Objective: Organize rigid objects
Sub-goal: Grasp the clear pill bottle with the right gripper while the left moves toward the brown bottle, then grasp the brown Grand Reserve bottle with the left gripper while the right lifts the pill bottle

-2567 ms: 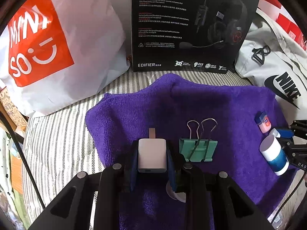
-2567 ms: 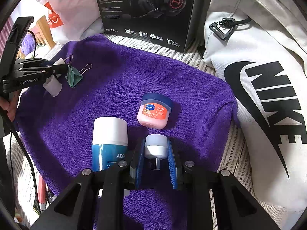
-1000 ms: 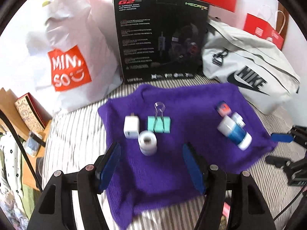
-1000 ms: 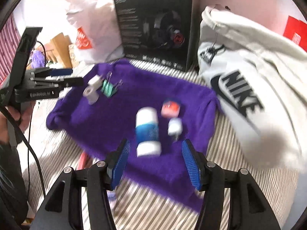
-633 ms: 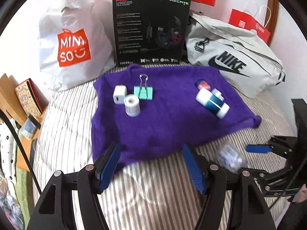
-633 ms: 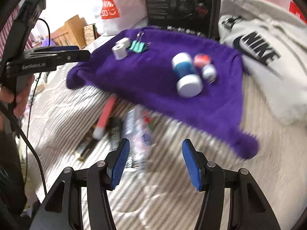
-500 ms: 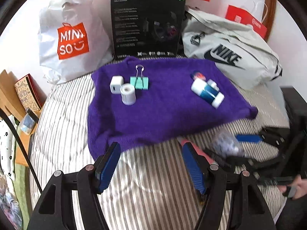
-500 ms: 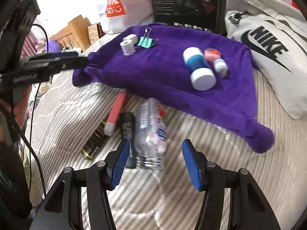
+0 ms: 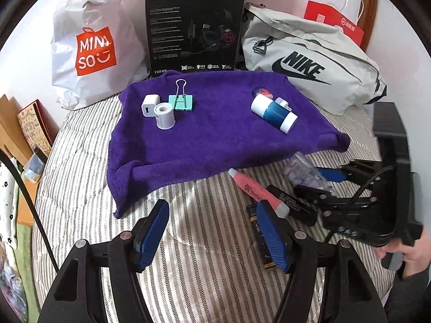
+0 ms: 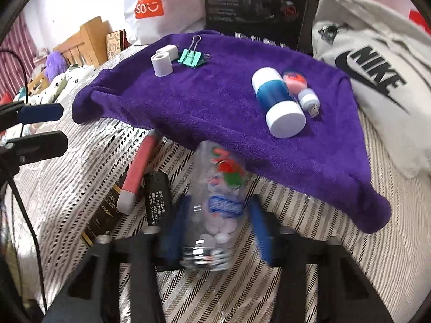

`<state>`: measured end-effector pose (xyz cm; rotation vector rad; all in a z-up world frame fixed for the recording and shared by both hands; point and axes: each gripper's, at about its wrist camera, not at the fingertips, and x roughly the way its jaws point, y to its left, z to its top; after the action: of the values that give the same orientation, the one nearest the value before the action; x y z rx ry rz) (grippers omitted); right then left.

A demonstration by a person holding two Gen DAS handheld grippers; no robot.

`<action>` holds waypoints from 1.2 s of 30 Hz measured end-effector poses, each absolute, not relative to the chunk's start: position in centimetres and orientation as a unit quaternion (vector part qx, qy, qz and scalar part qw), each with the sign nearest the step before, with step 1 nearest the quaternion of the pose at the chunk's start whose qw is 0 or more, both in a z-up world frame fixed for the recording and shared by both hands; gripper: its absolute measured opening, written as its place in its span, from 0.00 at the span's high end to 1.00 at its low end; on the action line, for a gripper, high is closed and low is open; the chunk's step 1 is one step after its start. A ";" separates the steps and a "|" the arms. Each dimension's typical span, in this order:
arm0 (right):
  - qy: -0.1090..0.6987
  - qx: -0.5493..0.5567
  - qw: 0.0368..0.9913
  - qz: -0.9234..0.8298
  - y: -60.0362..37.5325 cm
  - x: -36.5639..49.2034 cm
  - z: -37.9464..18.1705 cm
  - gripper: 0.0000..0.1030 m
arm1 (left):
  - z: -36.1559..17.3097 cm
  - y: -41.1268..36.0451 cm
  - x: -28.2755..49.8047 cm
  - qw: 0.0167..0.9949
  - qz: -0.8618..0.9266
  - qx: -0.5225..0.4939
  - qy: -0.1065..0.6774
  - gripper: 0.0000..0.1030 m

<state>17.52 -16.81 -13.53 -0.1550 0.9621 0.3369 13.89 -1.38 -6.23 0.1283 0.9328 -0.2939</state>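
A purple towel (image 9: 215, 134) (image 10: 188, 102) lies on the striped bed. On it sit a white charger (image 9: 148, 105), a white cylinder (image 9: 164, 115), a green binder clip (image 9: 181, 101), a blue-and-white bottle (image 9: 273, 113) (image 10: 277, 102), a small pink jar (image 10: 295, 78) and a small white USB piece (image 10: 309, 101). In front of the towel lie a clear bottle of tablets (image 10: 218, 204) (image 9: 304, 173), a pink tube (image 9: 258, 192) (image 10: 138, 171) and dark boxes (image 10: 157, 197). My right gripper (image 10: 219, 227) is open, its fingers on either side of the clear bottle. My left gripper (image 9: 212, 238) is open and empty above the bed.
A black headset box (image 9: 194, 27), a white Miniso bag (image 9: 91, 45) and a grey Nike bag (image 9: 304, 62) stand behind the towel. Red bags (image 9: 334, 21) are at the back right. Books and wooden furniture (image 9: 16, 123) lie off the bed's left edge.
Both grippers let go of their objects on the towel, opened and pulled back. My right gripper dropped toward the clear tablet bottle, which now lies between its fingers.
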 end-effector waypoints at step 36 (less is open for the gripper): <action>0.440 -0.038 0.892 0.097 -21.9 13.9 -13.9 0.59 | -11.7 -4.3 12.3 0.866 -0.170 0.117 0.456 0.66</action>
<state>13.92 -21.87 -13.95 -0.0796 0.9123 0.2018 12.33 -4.33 -11.70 0.2451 0.9561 -0.3559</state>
